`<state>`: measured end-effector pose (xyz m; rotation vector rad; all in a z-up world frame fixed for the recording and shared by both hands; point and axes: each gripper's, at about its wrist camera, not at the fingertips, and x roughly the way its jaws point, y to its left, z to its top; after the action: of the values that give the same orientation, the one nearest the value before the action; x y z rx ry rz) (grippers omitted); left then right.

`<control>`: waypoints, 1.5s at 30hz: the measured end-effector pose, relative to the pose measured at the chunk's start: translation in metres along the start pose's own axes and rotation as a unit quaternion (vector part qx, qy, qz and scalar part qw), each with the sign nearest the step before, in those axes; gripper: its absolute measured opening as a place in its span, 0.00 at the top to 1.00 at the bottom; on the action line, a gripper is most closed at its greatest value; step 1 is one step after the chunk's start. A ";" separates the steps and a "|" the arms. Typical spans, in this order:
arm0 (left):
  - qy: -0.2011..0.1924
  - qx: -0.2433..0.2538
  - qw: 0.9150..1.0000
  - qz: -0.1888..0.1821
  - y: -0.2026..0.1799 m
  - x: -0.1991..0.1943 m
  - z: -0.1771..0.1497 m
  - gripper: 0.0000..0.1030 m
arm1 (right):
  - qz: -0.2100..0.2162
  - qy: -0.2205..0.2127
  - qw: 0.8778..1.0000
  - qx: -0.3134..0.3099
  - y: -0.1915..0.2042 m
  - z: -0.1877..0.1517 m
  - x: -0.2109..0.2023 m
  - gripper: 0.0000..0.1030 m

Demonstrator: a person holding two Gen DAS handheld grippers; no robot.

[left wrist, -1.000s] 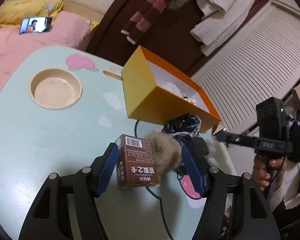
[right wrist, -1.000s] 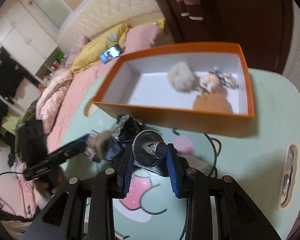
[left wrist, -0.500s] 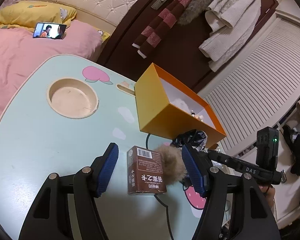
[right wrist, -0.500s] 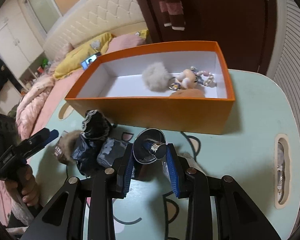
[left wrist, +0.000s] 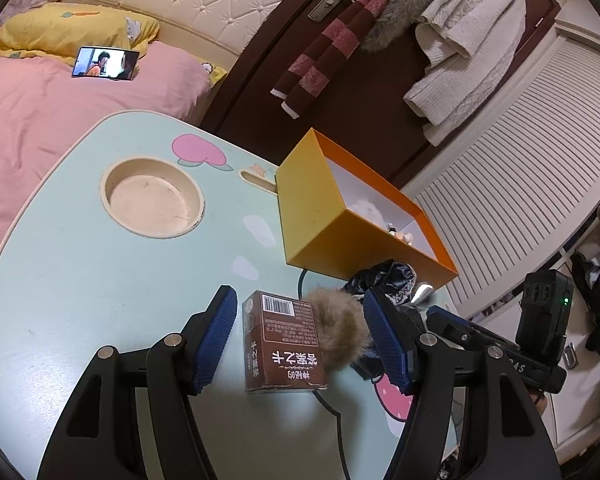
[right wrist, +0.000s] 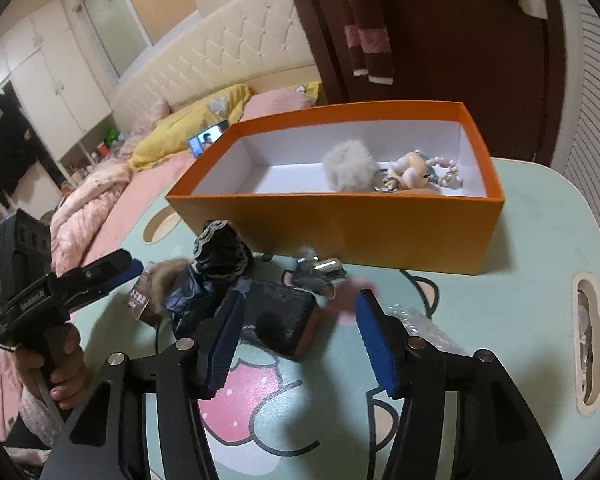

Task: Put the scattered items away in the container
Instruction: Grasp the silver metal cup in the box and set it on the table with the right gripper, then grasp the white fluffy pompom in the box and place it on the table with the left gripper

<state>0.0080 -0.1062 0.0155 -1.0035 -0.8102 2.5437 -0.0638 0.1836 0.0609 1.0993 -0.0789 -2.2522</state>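
Mint tabletop (right wrist: 540,240) now shows the right hand-held gripper (right wrist: 300,328) wide open; its shiny metal thing (right wrist: 320,276) got dropped outside the orange box (right wrist: 340,224). Left hand-held gripper (left wrist: 300,340) is open around the brown carton (left wrist: 284,344).

Table (left wrist: 80,280): pale green, cartoon prints.
Far side: orange box (left wrist: 320,216).
Near side: brown carton (left wrist: 284,344), fur pompom (left wrist: 338,332), black bag (right wrist: 216,276), metal piece (right wrist: 320,276).

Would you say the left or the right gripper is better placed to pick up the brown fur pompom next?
Left. The left gripper is open with the brown fur pompom and brown printed carton between its fingers. The right gripper is open over a black rectangular case, farther from the pompom.
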 end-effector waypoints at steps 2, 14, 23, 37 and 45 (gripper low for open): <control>-0.002 -0.001 1.000 0.000 0.000 -0.001 0.000 0.36 | -0.003 -0.007 1.000 0.014 -0.006 0.001 -0.004 0.45; 0.018 0.024 1.000 -0.008 -0.016 0.000 0.007 0.36 | -0.020 -0.038 0.998 0.036 -0.026 -0.004 -0.020 0.45; 0.037 0.114 0.993 0.003 -0.099 0.014 0.076 0.36 | 0.010 -0.090 0.995 0.033 -0.025 -0.008 -0.035 0.45; 0.215 0.146 0.950 0.171 -0.144 0.203 0.113 0.36 | 0.022 -0.114 0.993 0.018 -0.022 -0.014 -0.045 0.44; 0.231 0.179 0.932 0.215 -0.155 0.232 0.098 0.44 | 0.040 -0.102 0.993 0.041 -0.032 -0.018 -0.044 0.44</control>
<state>-0.2175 0.0837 0.0430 -1.6932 0.0122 2.4742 -0.0466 0.2376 0.0692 0.8869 -0.2959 -2.2996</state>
